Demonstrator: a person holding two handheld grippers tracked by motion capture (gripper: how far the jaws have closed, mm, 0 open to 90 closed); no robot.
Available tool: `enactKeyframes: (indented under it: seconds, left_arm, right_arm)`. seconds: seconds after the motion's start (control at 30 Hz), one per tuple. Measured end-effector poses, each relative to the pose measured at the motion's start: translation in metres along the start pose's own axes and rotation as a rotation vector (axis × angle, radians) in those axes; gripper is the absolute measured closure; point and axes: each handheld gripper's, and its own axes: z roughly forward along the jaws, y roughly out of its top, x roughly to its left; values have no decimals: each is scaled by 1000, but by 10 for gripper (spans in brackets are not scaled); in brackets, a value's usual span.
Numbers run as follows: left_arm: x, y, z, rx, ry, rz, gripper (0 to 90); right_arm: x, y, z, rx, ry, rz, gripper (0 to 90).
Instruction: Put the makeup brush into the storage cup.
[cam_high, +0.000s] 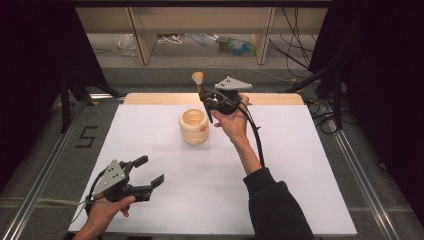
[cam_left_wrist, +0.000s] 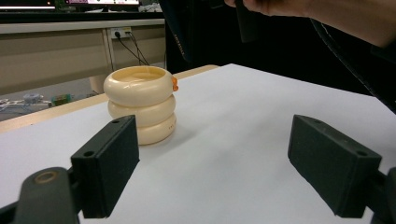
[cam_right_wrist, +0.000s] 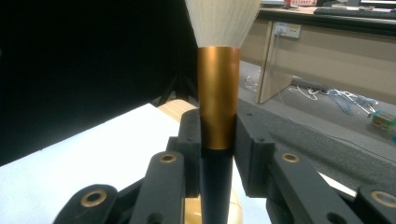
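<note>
A: Dark curtains both sides, shelving and loose cables along the top of the high view, white desk (cam_high: 280, 200) in the middle. Which step?

B: Carry step, I'd say. Right tool (cam_high: 216, 103) sits upper centre of the high view, jaws clamped on a makeup brush (cam_high: 199, 81), bristles pointing up and away. Right gripper view confirms it: jaws pinch the brush (cam_right_wrist: 217, 107) right where the gold ferrule meets the dark handle.

A: And the pot?

B: Cream ribbed holder (cam_high: 194, 126), three stacked rings with a small orange tab on the side, centre of the high view, just left of and below the right tool. Top is open and looks empty. The brush is in the air just above and right of the holder, not touching it.

A: Left side?

B: Left tool (cam_high: 150, 172) at lower left of the high view, jaws spread wide, nothing in them. In the left gripper view the holder (cam_left_wrist: 140, 105) stands upright at centre left, well apart from the jaws.

A: Next move?

B: My guess: tip the brush handle-down, line it up over the holder's mouth, lower it, then let go. It needs a clean centring, since a rim hit could tip the holder. The left tool could steady the holder.
</note>
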Motion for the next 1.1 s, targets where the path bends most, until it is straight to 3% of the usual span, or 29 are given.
enactKeyframes:
  seconds: [0.1, 0.13, 0.2, 0.23, 0.27, 0.73, 0.97, 1.1]
  left_arm:
    - [-1, 0, 0, -1, -12, -9, 164]
    - [1, 0, 0, 0, -10, 21, 164]
    - [3, 1, 0, 1, -7, 39, 164]
    - [-13, -2, 1, -16, -36, -194, 164]
    - [-15, -3, 1, -13, -43, -218, 164]
    - [-15, -2, 2, -16, -43, -216, 164]
    - [-15, -2, 1, -17, -43, -218, 164]
    - [-15, -2, 1, -16, -44, -219, 164]
  right_arm:
    - [0, 3, 2, -3, -4, -14, 736]
    - [0, 5, 2, -3, -1, -15, 737]
    - [2, 10, 3, -13, 6, -23, 737]
    - [3, 11, 3, -10, 8, -22, 737]
    - [3, 11, 4, -14, 10, -20, 737]
    - [2, 7, 17, -7, 1, 10, 737]
    - [7, 15, 24, -9, 17, -12, 737]
    - [5, 12, 30, -19, 29, 28, 737]
